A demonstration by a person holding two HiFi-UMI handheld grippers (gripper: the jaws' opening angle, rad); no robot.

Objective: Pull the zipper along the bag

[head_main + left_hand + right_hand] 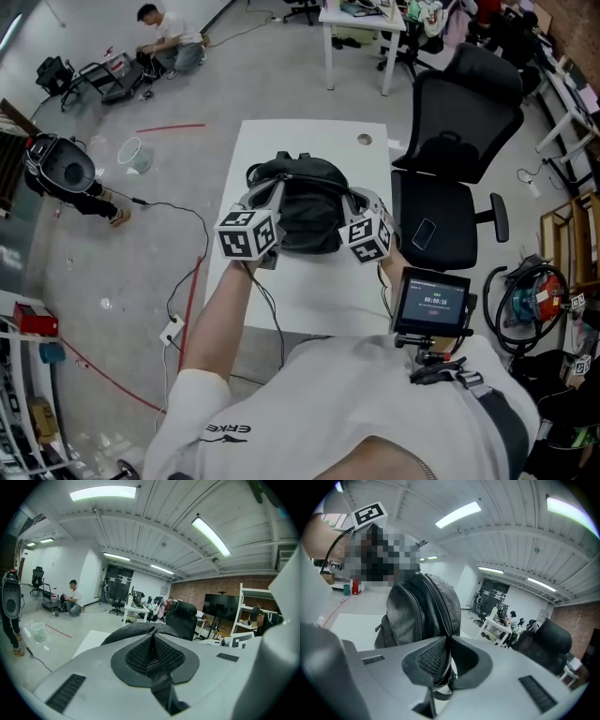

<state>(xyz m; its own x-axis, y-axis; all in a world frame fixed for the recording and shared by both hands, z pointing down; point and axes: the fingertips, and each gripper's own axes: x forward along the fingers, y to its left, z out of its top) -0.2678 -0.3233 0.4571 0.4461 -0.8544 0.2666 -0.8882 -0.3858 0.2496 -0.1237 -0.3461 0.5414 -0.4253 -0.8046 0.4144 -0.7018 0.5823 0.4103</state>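
A black backpack (305, 202) stands on the white table (309, 291), with a gripper against each side of it. My left gripper (265, 199) is at the bag's left side. In the left gripper view its jaws (152, 637) are shut on a thin black tab (161, 691) that hangs from between the pads, and the top of the bag (136, 629) shows just beyond. My right gripper (354, 202) is at the bag's right side. In the right gripper view it (449, 641) is shut on a black strap (440, 692), close under the backpack's (417, 611) zipped edge.
A black office chair (459, 141) with a phone (424, 232) on its seat stands right of the table. A small screen (431, 302) sits at the near right. Cables (178, 281) run over the floor at the left. A person sits on the floor far back.
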